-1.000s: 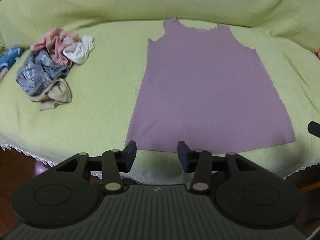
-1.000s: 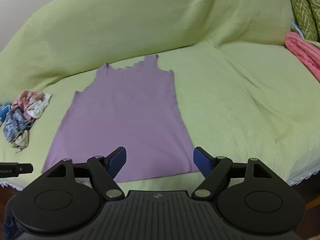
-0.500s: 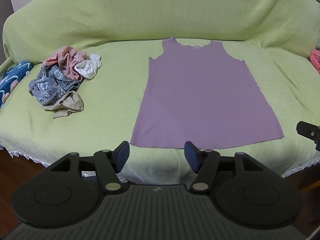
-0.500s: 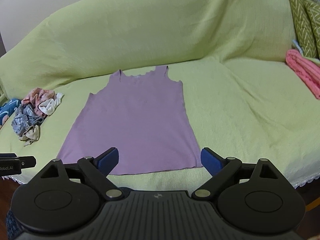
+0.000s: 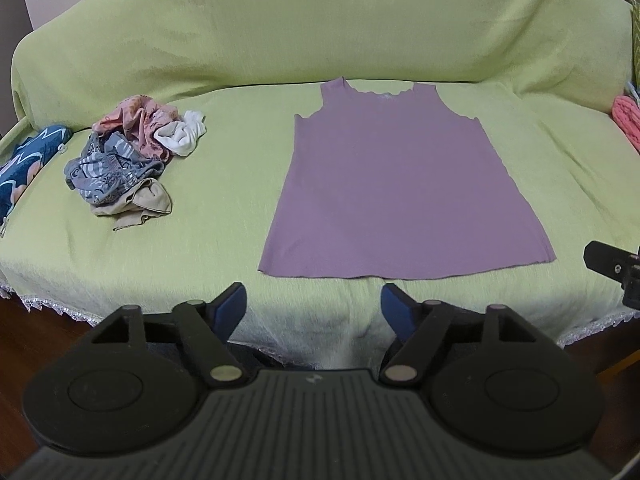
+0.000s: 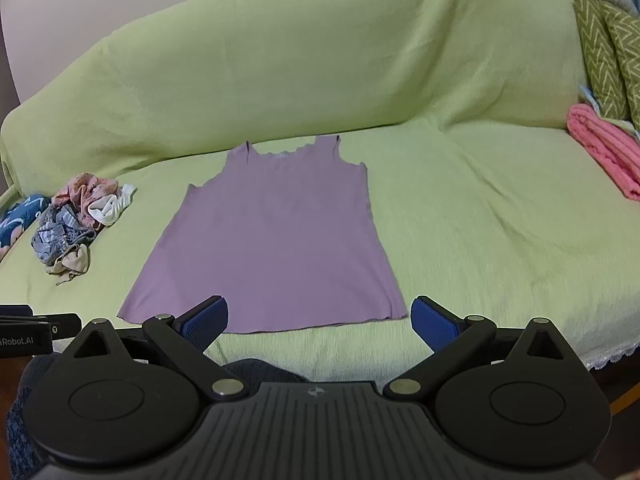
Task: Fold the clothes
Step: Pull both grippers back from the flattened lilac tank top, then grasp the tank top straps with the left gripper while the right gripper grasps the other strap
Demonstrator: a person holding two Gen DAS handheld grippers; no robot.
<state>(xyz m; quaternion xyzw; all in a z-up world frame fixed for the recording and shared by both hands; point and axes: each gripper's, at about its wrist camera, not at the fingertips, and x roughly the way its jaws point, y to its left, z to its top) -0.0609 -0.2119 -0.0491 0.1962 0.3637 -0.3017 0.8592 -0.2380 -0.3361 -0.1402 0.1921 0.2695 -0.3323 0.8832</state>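
Observation:
A purple tank top (image 5: pixel 400 184) lies flat and spread out on the green-covered sofa seat (image 5: pixel 224 184), hem toward me, straps toward the backrest. It also shows in the right wrist view (image 6: pixel 276 240). My left gripper (image 5: pixel 313 307) is open and empty, held off the sofa's front edge, just short of the hem's left part. My right gripper (image 6: pixel 319 318) is open wide and empty, in front of the hem's right part. Neither touches the top.
A pile of crumpled clothes (image 5: pixel 132 160) lies on the seat to the left of the top, also in the right wrist view (image 6: pixel 80 224). A blue patterned cloth (image 5: pixel 24 168) lies at the far left. A folded pink cloth (image 6: pixel 604 152) and green patterned cushions (image 6: pixel 608 40) sit at the right end.
Both grippers have pulled back from the tank top's hem and away from the sofa. Both jaws have opened wider. The top has not moved.

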